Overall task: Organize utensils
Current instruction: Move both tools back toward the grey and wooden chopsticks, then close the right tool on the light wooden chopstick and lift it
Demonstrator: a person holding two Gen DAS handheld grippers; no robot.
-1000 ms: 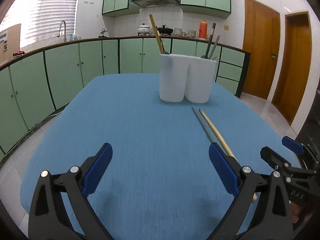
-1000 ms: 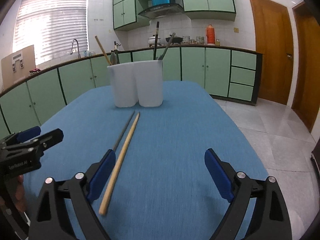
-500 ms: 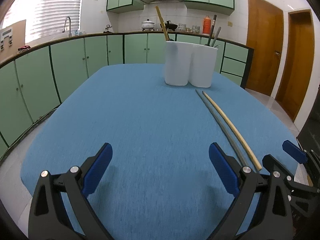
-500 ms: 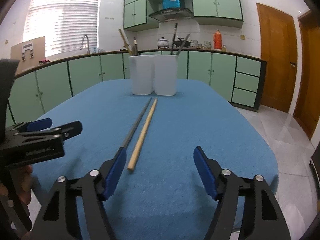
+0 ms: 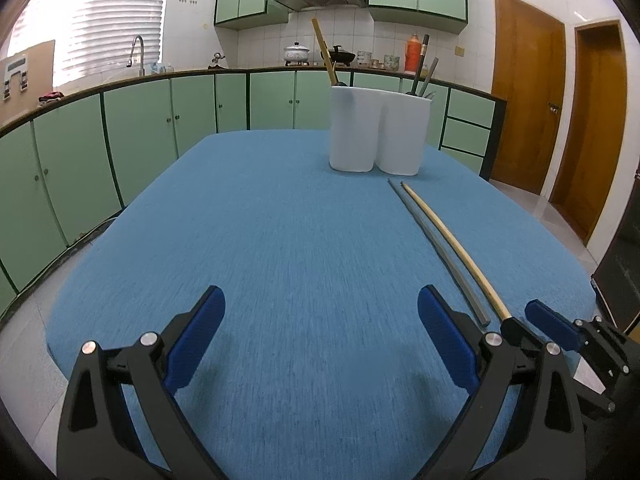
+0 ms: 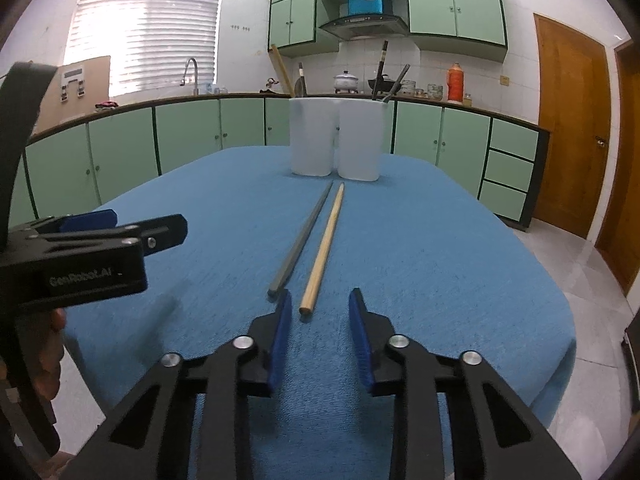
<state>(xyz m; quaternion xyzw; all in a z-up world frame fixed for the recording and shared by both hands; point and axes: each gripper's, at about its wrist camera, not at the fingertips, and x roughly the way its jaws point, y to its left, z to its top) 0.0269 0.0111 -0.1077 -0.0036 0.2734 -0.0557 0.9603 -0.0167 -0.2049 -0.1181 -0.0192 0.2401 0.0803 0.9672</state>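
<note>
Chopsticks, wooden chopstick (image 6: 323, 246) beside grey chopstick (image 6: 302, 237), lie before white holder (image 6: 335, 138) on bench (image 6: 420, 248); right gripper (image 6: 318, 334) narrow, empty; left gripper (image 5: 320, 336) wide.

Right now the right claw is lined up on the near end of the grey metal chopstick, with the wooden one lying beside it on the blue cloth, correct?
Not quite. In the right wrist view the right claw is lined up on the near end of the wooden chopstick; the grey metal chopstick lies beside it, to its left, on the blue cloth.
</note>
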